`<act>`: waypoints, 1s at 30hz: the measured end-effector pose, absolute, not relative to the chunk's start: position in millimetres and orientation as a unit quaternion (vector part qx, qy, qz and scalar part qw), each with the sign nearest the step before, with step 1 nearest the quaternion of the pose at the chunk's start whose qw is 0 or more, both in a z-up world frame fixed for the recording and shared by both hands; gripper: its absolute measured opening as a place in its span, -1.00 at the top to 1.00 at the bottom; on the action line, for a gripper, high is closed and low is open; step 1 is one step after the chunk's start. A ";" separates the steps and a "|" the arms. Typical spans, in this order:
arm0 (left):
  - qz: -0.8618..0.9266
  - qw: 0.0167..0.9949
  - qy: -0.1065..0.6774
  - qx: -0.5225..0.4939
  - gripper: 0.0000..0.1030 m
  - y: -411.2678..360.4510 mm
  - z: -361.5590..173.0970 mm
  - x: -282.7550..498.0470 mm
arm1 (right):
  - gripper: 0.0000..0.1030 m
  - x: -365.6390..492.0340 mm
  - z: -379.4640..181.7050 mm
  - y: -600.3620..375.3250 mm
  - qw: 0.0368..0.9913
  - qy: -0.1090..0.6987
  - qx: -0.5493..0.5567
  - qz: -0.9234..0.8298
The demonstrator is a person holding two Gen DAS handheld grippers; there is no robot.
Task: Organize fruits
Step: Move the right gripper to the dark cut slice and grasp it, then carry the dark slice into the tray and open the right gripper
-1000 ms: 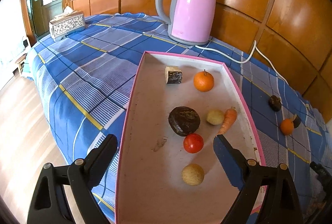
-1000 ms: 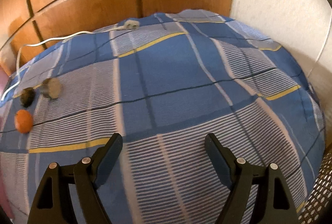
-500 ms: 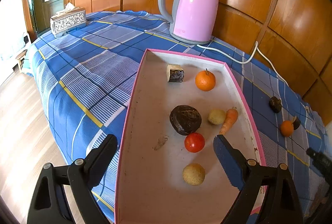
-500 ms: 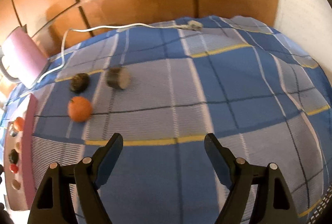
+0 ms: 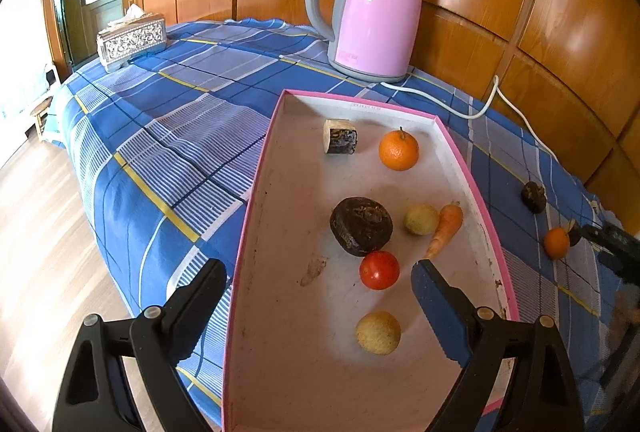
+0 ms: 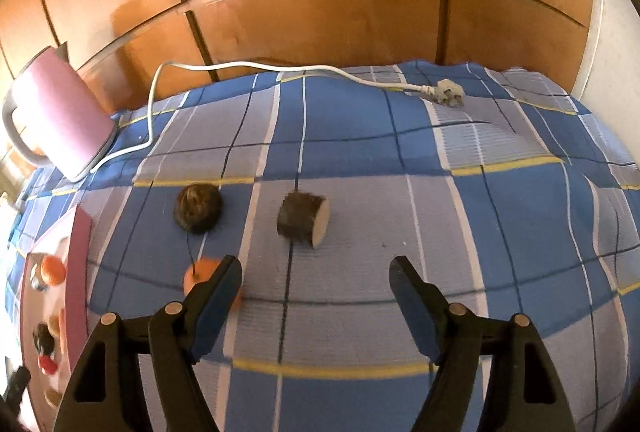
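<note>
Right gripper (image 6: 316, 272) swung left; its finger half-hides orange (image 6: 200, 274)

We hold our left gripper (image 5: 318, 286) tilted downward, fingers (image 5: 434, 292) spread wide, nothing between them. Our right gripper (image 6: 316, 282) also tilts downward, its fingers closing on nothing.

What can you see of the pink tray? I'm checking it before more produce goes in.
The pink tray is a shallow rectangular box, seemingly cardboard, with pink walls and a scuffed, stained white floor. It lies flat on the blue checked cloth, in front of the pink kettle. Inside lie seven pieces of produce, spread apart. No gripper touches it.
</note>
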State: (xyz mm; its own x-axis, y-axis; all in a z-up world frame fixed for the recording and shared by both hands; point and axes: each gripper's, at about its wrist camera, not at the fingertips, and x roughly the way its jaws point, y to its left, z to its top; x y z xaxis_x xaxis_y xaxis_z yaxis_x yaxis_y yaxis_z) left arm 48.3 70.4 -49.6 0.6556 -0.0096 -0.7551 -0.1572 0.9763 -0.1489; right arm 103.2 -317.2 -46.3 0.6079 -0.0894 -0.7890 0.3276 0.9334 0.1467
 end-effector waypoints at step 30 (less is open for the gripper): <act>0.038 0.908 0.410 -0.080 -0.83 62.9 -51.2 44.3 | 0.41 134.4 -60.0 -305.3 0.888 0.442 0.077 -0.102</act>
State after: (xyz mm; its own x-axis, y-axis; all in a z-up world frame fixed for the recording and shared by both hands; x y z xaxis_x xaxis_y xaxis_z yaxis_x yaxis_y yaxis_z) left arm 44.3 62.9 -51.2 0.6602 0.0031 -0.7511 -0.1344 0.9843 -0.1141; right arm 134.4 -305.3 -60.0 0.5893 -0.1126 -0.8000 0.2480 0.9676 0.0465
